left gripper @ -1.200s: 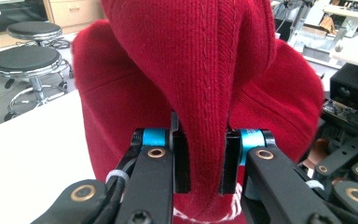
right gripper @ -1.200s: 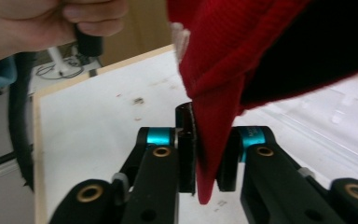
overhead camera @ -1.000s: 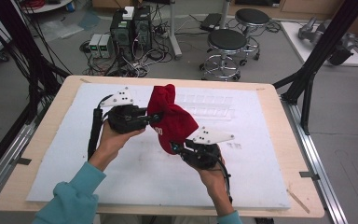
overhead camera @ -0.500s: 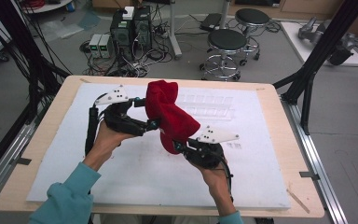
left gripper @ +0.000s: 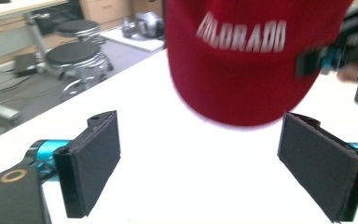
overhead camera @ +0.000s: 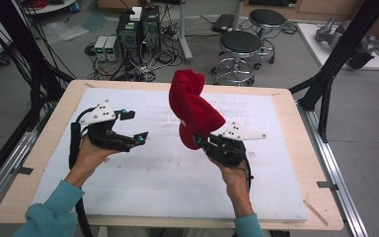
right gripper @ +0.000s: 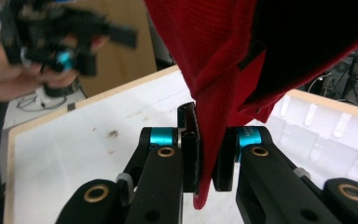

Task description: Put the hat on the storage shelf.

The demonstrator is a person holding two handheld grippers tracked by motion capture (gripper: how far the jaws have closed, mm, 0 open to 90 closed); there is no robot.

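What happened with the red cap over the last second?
The left gripper let go of the red cap and drew away to the left, jaws now open. The right gripper lifted the cap higher, upright. Its pinch on the cap's edge stayed, as did the white table.

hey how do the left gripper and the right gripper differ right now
The left gripper is open, its jaws wide apart and holding nothing; the right gripper is shut on an edge of the red cap. The left gripper sits apart from the cap; the right gripper holds it up above the table. Both are black and handheld.
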